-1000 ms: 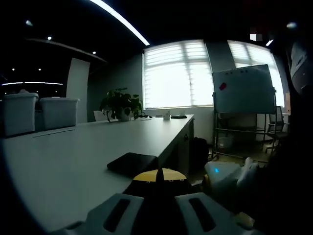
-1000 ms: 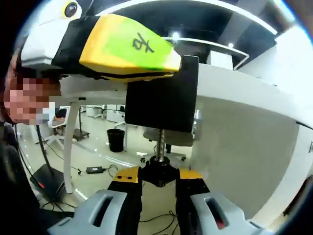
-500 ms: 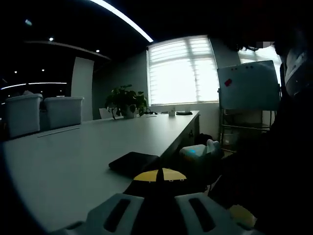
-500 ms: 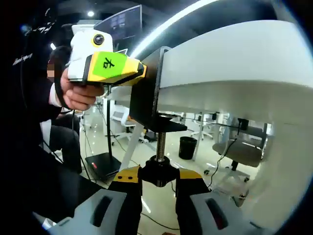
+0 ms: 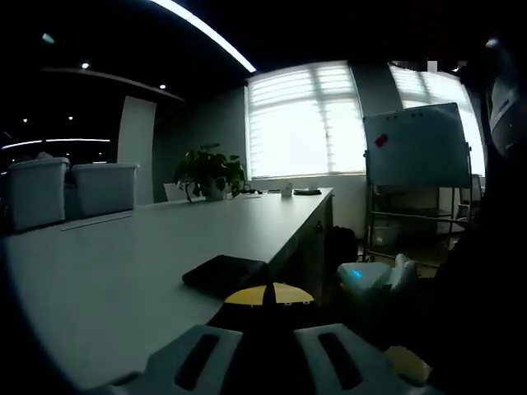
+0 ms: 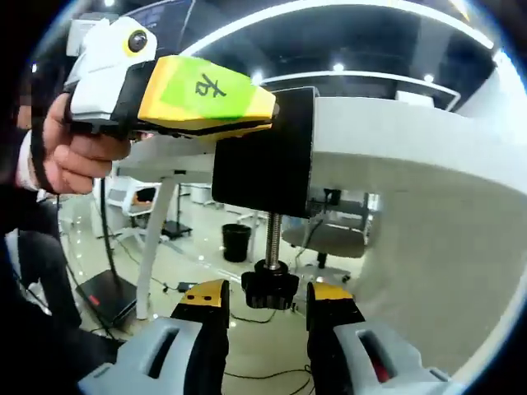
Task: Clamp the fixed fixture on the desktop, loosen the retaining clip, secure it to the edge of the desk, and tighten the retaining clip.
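Observation:
A black clamp fixture (image 6: 263, 156) sits over the edge of the white desk (image 6: 395, 140). Its threaded screw (image 6: 272, 239) hangs down and ends in a black knob (image 6: 270, 290). My right gripper (image 6: 268, 293) is open under the desk, its yellow-tipped jaws on either side of the knob with small gaps. My left gripper (image 6: 273, 105), with a green and yellow label, is shut on the fixture's top from the left. In the left gripper view, my left gripper (image 5: 268, 296) pinches the fixture's flat black top plate (image 5: 221, 273) on the desk (image 5: 123, 255). The right gripper (image 5: 370, 280) shows white below the desk edge.
Two grey bins (image 5: 99, 188) and a potted plant (image 5: 206, 173) stand far back on the desk. A whiteboard (image 5: 416, 148) stands by the window. Under the desk are a desk leg (image 6: 156, 239), a black waste bin (image 6: 236, 242) and a chair (image 6: 317, 239). A person's hand (image 6: 74, 156) holds the left gripper.
My right gripper's jaws, shut on the knob before, now stand apart from it. The right gripper view has rolled. The left gripper keeps its hold on the fixture.

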A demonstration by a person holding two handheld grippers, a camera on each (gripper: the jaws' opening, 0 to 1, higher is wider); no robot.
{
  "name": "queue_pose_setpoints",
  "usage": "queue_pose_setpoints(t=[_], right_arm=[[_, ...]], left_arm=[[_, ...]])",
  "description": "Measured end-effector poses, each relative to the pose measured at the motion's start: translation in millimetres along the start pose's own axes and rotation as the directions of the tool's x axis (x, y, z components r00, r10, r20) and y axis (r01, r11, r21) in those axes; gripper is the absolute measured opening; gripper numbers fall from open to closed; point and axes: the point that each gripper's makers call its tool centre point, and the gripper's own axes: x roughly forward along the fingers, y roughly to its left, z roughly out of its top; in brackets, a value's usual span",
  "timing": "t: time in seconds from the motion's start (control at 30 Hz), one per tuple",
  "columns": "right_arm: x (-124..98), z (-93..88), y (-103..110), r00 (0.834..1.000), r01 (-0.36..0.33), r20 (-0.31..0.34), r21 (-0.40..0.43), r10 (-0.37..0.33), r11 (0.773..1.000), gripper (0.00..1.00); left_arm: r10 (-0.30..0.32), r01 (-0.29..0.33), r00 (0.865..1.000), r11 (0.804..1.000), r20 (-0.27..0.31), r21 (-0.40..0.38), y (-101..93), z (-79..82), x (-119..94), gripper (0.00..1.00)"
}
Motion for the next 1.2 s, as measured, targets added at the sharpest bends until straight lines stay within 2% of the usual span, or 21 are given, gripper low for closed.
queue_pose_setpoints(t=[0.03, 0.07, 0.1, 0.17, 0.23, 0.3, 0.37, 0.4, 0.57, 0.77, 0.83, 0.9, 0.93, 1.0, 1.03, 1.07, 1.13, 1.2], right_arm=[[0, -2.9, -4, 0.996, 0.092, -0.020, 0.018, -0.092, 0.996, 0.37], [0, -4.3, -5, 0.989, 0.147, -0.030, 0.022, -0.147, 0.989, 0.37], [0, -4.8, -7, 0.980, 0.197, -0.033, 0.028, -0.196, 0.980, 0.37], [4, -6.8, -7, 0.967, 0.255, -0.050, 0.069, -0.252, 0.965, 0.38], [9, -6.1, -6, 0.960, 0.278, -0.053, 0.069, -0.275, 0.958, 0.38], [10, -2.6, -12, 0.947, 0.322, -0.045, 0.059, -0.319, 0.945, 0.37], [13, -0.4, -12, 0.946, 0.324, -0.046, 0.060, -0.322, 0.944, 0.29], [12, -1.3, -14, 0.939, 0.343, -0.056, 0.059, -0.340, 0.938, 0.28], [11, 0.5, -14, 0.943, 0.331, -0.050, 0.027, -0.330, 0.943, 0.27], [11, 1.2, -10, 0.980, 0.196, -0.043, -0.011, -0.196, 0.981, 0.26], [12, 1.6, -7, 0.992, 0.118, -0.037, -0.030, -0.119, 0.993, 0.26], [12, 1.4, -5, 0.998, 0.047, -0.033, -0.030, -0.048, 0.998, 0.25], [12, 2.0, -4, 1.000, 0.013, -0.028, -0.057, -0.015, 0.998, 0.25], [13, 1.3, -1, 0.997, -0.069, -0.034, -0.065, 0.067, 0.996, 0.25], [15, 2.2, -2, 0.992, -0.123, -0.032, -0.103, 0.120, 0.987, 0.25], [15, 2.7, 0, 0.985, -0.170, -0.030, -0.103, 0.168, 0.980, 0.25], [13, 3.1, 8, 0.954, -0.300, -0.013, -0.112, 0.300, 0.947, 0.25], [11, 4.8, 7, 0.931, -0.358, 0.019, -0.153, 0.365, 0.921, 0.25]], left_arm=[[-0.001, 0.001, 1.000, 1.000, 0.007, -0.001, 0.0, 0.1, 0, 0.01], [-0.005, 0.005, 1.000, 1.000, 0.014, -0.004, 0.1, 0.3, -1, 0.01], [-0.008, 0.008, 1.000, 1.000, 0.019, -0.006, 0.1, 0.5, -1, 0.01], [-0.015, 0.015, 1.000, 1.000, 0.026, -0.007, 0.0, 2.6, -1, 0.01], [-0.023, 0.024, 0.999, 1.000, 0.029, -0.008, -1.0, 3.5, -1, 0.01], [-0.030, 0.030, 0.999, 0.999, 0.032, -0.009, 0.0, 3.7, -2, 0.01], [-0.038, 0.039, 0.999, 0.999, 0.034, -0.009, 0.7, 3.7, -2, 0.01], [-0.043, 0.043, 0.998, 0.999, 0.034, -0.008, 0.2, 3.8, -2, 0.01], [-0.046, 0.047, 0.998, 0.999, 0.043, -0.014, -0.6, 4.5, -3, 0.01], [-0.027, 0.028, 0.998, 0.999, 0.055, -0.021, -2.0, 5.2, -4, 0.01], [-0.023, 0.024, 0.998, 0.999, 0.055, -0.025, -3.0, 5.5, -3, 0.01], [-0.016, 0.017, 0.999, 1.000, 0.051, -0.025, -3.3, 5.6, -3, 0.01], [-0.012, 0.013, 0.999, 1.000, 0.046, -0.024, -3.7, 5.6, -3, 0.01], [-0.008, 0.009, 0.999, 1.000, 0.039, -0.022, -3.9, 5.3, -3, 0.01], [-0.005, 0.006, 0.999, 1.000, 0.033, -0.018, -4.1, 5.1, -3, 0.01], [-0.004, 0.004, 1.000, 1.000, 0.027, -0.016, -3.7, 4.6, -3, 0.01], [0.001, -0.001, 1.000, 1.000, 0.014, -0.011, -3.4, 4.2, -2, 0.01], [0.007, -0.007, 1.000, 1.000, 0.002, -0.005, -2.5, 3.4, -2, 0.01]])
